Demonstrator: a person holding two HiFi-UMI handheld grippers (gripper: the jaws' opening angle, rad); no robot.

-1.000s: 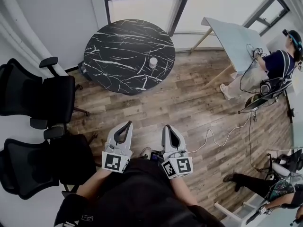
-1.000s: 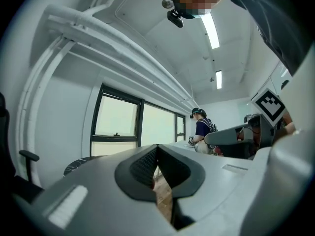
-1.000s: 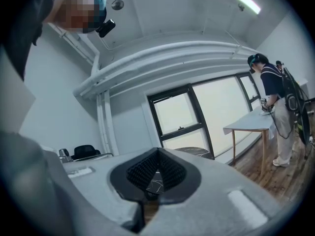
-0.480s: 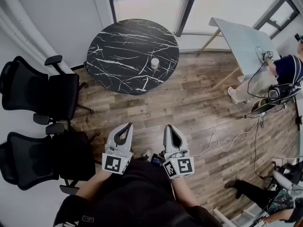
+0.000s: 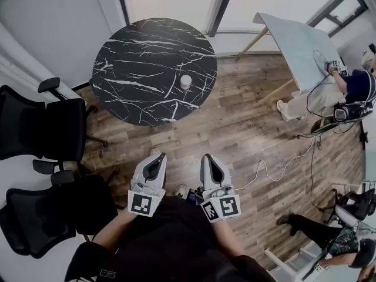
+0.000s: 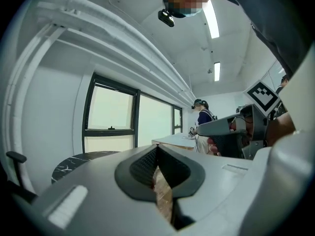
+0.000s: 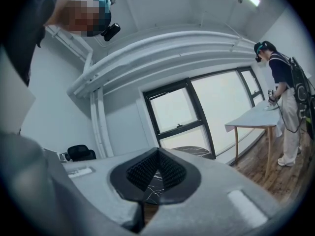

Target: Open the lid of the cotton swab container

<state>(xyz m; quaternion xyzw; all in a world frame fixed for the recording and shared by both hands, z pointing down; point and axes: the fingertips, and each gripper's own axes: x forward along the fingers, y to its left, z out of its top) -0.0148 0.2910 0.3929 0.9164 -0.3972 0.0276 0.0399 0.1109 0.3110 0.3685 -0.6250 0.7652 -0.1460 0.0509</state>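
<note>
A small white cotton swab container (image 5: 185, 81) stands with its lid on, near the right edge of the round black marble table (image 5: 135, 57). My left gripper (image 5: 157, 156) and right gripper (image 5: 208, 158) are held close to my body, well short of the table, side by side over the wood floor. Both are shut with nothing between the jaws. In the left gripper view the left gripper (image 6: 157, 149) points toward the window, and the table (image 6: 74, 162) shows at the lower left. In the right gripper view the right gripper (image 7: 157, 154) also points that way; the table (image 7: 189, 152) lies beyond its tips.
Two black office chairs (image 5: 41, 128) stand at the left. A slanted white table (image 5: 296, 46) is at the upper right with a person (image 5: 352, 90) working at it. A white cable (image 5: 270, 172) trails over the wood floor. Another person's legs (image 5: 305, 225) are at the lower right.
The head view has shifted, so the marble table and container sit a little lower and nearer. Both grippers stay shut in the same place by my body.
</note>
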